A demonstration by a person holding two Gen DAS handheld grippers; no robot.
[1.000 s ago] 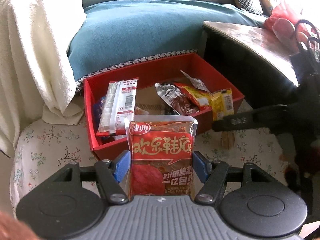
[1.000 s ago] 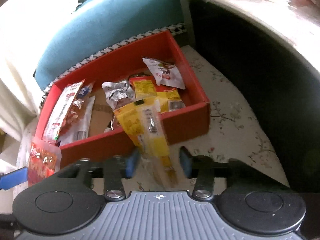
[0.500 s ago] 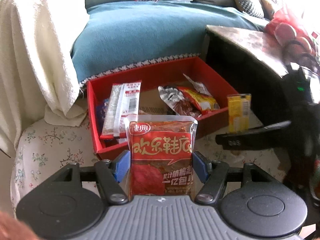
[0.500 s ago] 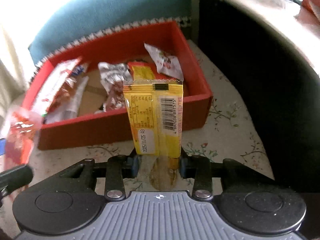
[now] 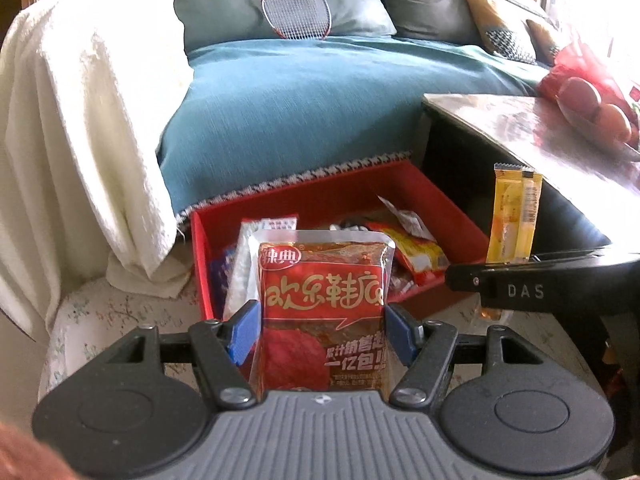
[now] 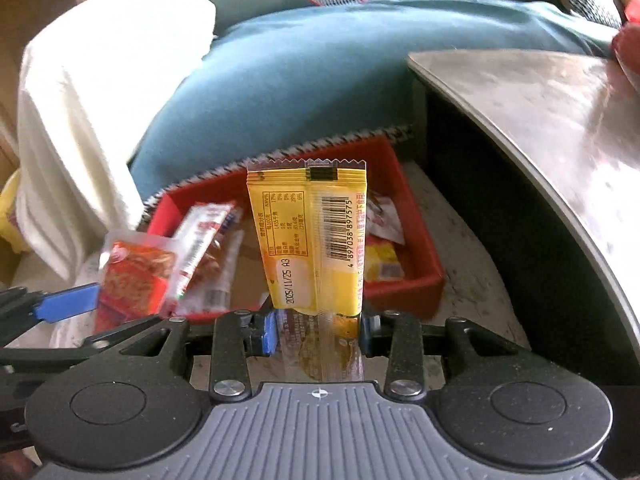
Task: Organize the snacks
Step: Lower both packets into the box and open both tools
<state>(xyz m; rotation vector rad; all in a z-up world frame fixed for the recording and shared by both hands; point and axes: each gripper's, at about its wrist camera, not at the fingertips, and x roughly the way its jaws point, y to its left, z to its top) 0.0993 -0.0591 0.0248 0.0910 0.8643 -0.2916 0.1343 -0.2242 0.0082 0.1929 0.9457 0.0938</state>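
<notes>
My left gripper (image 5: 322,330) is shut on a red snack pouch (image 5: 322,300) with gold lettering, held upright above the floral cloth in front of the red box (image 5: 320,196). My right gripper (image 6: 316,330) is shut on a yellow snack packet (image 6: 310,240), barcode side facing the camera, held upright in front of the same red box (image 6: 420,248). In the left wrist view the yellow packet (image 5: 514,216) stands at the right above the right gripper's black finger (image 5: 520,284). The red pouch (image 6: 136,276) shows at the left of the right wrist view. Several snack packs lie in the box.
A dark table with a glossy top (image 5: 560,140) stands right of the box, bearing a red bag (image 5: 588,84). Behind the box is a sofa with a teal cover (image 5: 300,100), a white blanket (image 5: 88,120) and a badminton racket (image 5: 296,12). A floral cloth (image 5: 120,312) covers the surface under the box.
The right gripper closed on the yellow packet, which had been leaning on the box's front wall, and lifted it upright. The left gripper kept its hold on the red pouch, tilting up slightly.
</notes>
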